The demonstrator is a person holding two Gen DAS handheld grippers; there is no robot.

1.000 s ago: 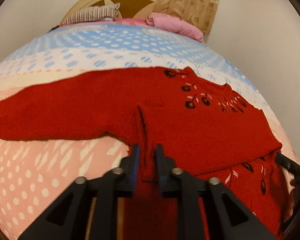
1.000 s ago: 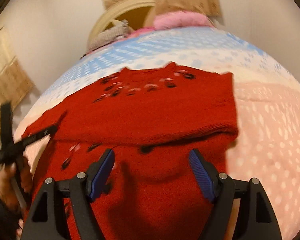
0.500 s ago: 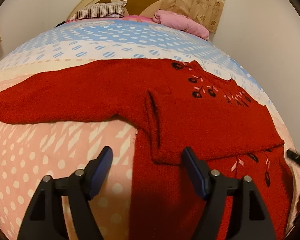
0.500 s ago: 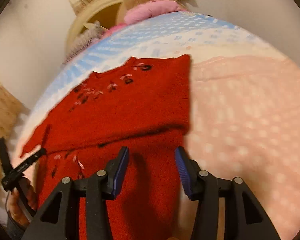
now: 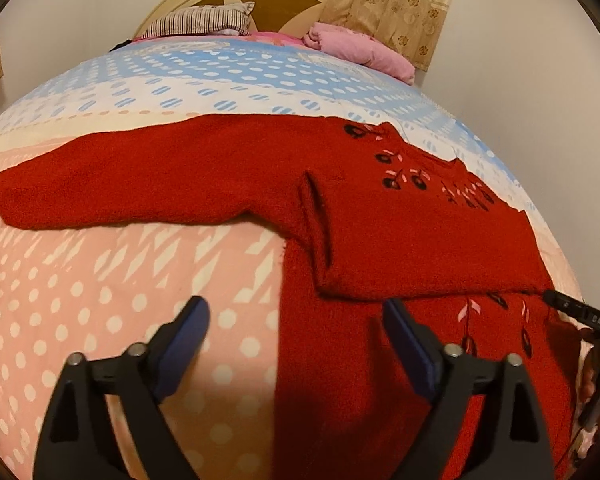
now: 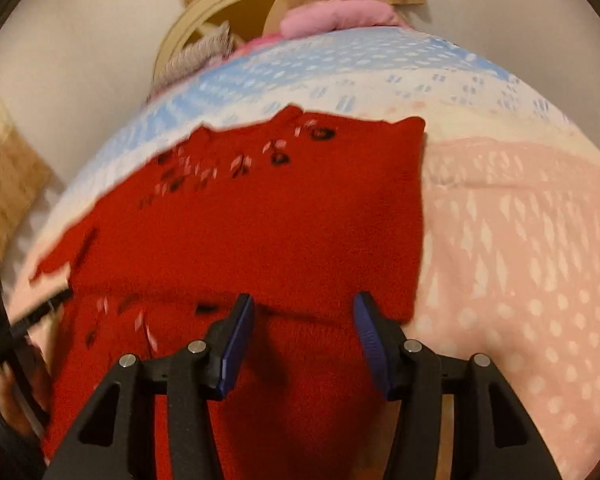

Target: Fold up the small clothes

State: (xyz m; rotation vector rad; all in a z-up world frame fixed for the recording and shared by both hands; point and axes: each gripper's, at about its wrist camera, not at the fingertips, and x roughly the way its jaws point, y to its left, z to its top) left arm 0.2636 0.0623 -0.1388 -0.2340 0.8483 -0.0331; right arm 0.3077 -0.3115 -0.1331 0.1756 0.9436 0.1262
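My left tongs (image 5: 294, 330) have just been opening and now stand wide and released, with only the red sweater (image 5: 400, 240) edge and bedspread between them. My right tongs (image 6: 302, 320) hang half-spread over the sweater's lower part, pinching nothing. The sweater lies on the bed (image 5: 100, 300), 1 sleeve stretched left, its top folded down.

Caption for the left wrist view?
Open left gripper above a red sweater, one sleeve spread across the dotted bedspread.

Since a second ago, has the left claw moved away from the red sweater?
Yes. The left claw let go of the red sweater, opening wide and drawing back from its folded edge; nothing is gripped between its fingers now.
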